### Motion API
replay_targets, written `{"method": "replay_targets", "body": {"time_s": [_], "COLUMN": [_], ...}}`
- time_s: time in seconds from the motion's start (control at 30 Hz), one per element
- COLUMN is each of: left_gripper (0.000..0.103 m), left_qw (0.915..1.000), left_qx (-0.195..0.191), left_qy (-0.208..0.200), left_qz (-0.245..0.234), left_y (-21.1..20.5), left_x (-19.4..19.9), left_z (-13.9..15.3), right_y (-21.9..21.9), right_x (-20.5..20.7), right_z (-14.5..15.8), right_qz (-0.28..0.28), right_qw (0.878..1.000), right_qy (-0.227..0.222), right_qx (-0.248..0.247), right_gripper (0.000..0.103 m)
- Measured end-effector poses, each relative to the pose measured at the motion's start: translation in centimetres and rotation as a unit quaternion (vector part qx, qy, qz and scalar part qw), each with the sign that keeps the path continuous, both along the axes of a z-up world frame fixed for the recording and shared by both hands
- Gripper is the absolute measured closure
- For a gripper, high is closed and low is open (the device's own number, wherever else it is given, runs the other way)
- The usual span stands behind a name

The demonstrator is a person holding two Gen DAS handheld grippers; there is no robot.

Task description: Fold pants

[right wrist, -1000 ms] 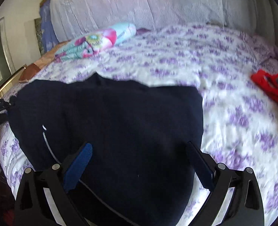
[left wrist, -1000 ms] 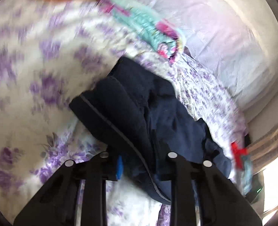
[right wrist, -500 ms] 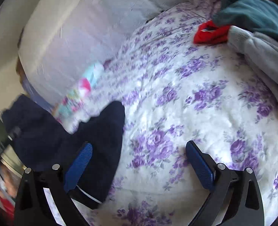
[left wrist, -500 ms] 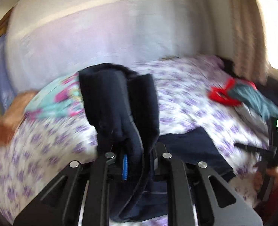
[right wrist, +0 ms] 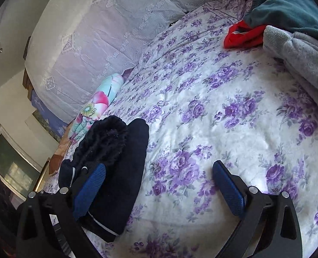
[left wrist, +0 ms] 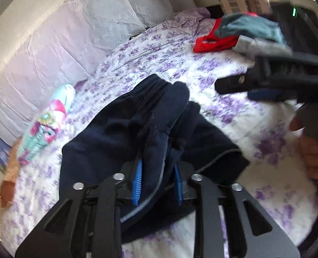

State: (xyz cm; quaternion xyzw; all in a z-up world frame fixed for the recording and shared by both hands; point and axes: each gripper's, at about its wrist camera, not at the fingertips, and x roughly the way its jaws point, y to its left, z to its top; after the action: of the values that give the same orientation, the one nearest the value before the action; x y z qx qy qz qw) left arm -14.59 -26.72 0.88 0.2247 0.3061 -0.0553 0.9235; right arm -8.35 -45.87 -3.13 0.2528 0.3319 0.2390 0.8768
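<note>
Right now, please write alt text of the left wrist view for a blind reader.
The left gripper has a fold of dark navy pants between its blue pads, over a purple-flowered bedspread. The right gripper hovers at right, near piled clothes.

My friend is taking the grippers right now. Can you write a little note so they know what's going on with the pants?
Left gripper: jaws have just been opening, a fold of the navy pants is between the pads, which still seem to touch it.
Right gripper: open, empty, above the flowered bedspread.
Pants: bunched on the bed, partly folded over.
Done: one fold brought across.
Left: let go, smooth flat, finish folding.
Clothes pile in the far corner is untouched.
</note>
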Motion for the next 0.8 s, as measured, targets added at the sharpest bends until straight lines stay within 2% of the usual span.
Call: {"method": "replay_targets", "body": {"time_s": [0.07, 0.1, 0.13, 0.17, 0.23, 0.33, 0.47, 0.53, 0.57, 0.6, 0.63, 0.8], "left_gripper": [0.044, 0.025, 0.019, 0.019, 0.016, 0.016, 0.016, 0.016, 0.016, 0.016, 0.016, 0.016], "left_qw": [0.9984, 0.9972, 0.9954, 0.9934, 0.9905, 0.9897, 0.992, 0.9911, 0.9887, 0.9855, 0.9841, 0.9854], "left_qx": [-0.053, -0.07, -0.081, -0.085, -0.097, -0.119, -0.12, -0.112, -0.123, -0.14, -0.15, -0.145], "left_qy": [-0.008, -0.024, -0.05, -0.077, -0.093, -0.065, 0.023, 0.065, 0.08, 0.087, 0.084, 0.086], "left_qz": [-0.014, -0.013, -0.007, 0.007, 0.028, 0.045, 0.03, 0.031, 0.032, 0.042, 0.043, 0.022], "left_y": [1.1, 1.6, 2.0, 2.6, 3.8, 4.8, 4.2, 3.5, 3.5, 3.9, 4.3, 4.2], "left_x": [-1.2, -1.9, -2.7, -3.1, -2.7, -0.1, 4.1, 5.3, 5.4, 5.0, 4.5, 2.5], "left_z": [1.7, 2.4, 3.4, 4.5, 6.3, 7.1, 3.9, 0.9, -0.2, -1.3, -1.8, -2.2], "right_y": [-0.1, 0.0, 0.0, -0.2, -0.1, 0.4, 1.8, 3.3, 4.3, 5.7, 6.0, 5.3], "right_x": [0.0, 0.0, 0.0, 0.0, 0.1, 0.1, 0.9, 1.6, 2.0, 2.3, 2.1, 0.1], "right_z": [0.0, 0.0, 0.0, 0.0, 0.0, 0.2, 1.1, 1.7, 1.5, 0.8, 0.7, 0.9], "right_qz": [0.0, 0.0, 0.0, -0.001, -0.002, -0.004, 0.005, 0.016, 0.03, 0.047, 0.051, 0.081], "right_qw": [1.0, 1.0, 1.0, 1.0, 1.0, 1.0, 0.999, 0.995, 0.992, 0.983, 0.98, 0.976], "right_qy": [-0.001, 0.0, 0.0, 0.0, 0.0, 0.002, 0.003, 0.0, 0.009, 0.03, 0.026, 0.015], "right_qx": [0.002, 0.0, -0.001, -0.004, -0.007, -0.023, -0.054, -0.094, -0.124, -0.176, -0.188, -0.202], "right_gripper": [0.003, 0.003, 0.003, 0.003, 0.003, 0.003, 0.003, 0.003, 0.003, 0.003, 0.003, 0.003]}}
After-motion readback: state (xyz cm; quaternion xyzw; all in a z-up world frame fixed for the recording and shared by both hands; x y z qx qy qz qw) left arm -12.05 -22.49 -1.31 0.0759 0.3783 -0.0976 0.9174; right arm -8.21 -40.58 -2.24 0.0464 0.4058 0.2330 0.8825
